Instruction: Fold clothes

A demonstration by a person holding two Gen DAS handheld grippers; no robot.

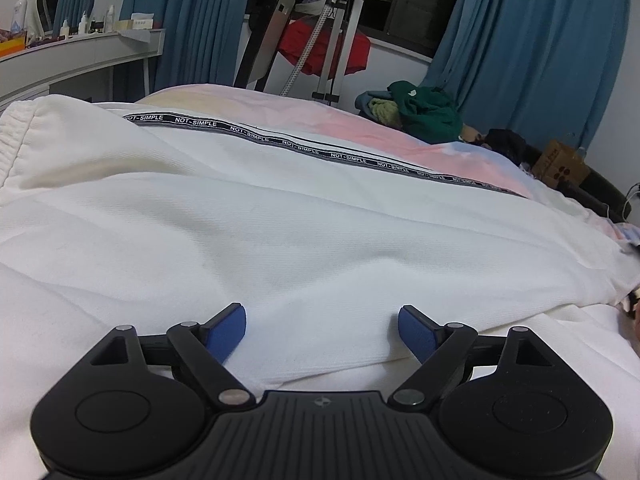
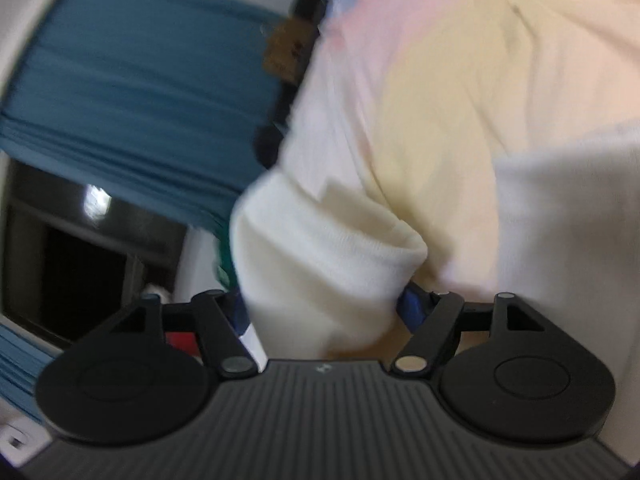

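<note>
White sweatpants [image 1: 248,208] with a black "NOT-SIMPLE" tape stripe [image 1: 320,152] lie spread across the pastel bed sheet [image 1: 360,120], waistband at the left. My left gripper [image 1: 322,330] hovers low over the near fold of the pants, its blue pads [image 1: 228,332] wide apart and open with only flat fabric beneath. The right wrist view is blurred and rolled sideways. There a rolled white end of the pants [image 2: 320,248] sits between the spread fingers of my right gripper [image 2: 326,306]. It hides most of the left pad, and the right pad [image 2: 412,308] stands clear of it.
A pile of green and dark clothes [image 1: 424,112] lies at the bed's far right, with a cardboard box [image 1: 560,164] beyond. A red garment [image 1: 324,52] hangs on a rack by a tripod. A white shelf with bottles [image 1: 80,52] runs along the left. Blue curtains [image 2: 132,92] flank a dark window.
</note>
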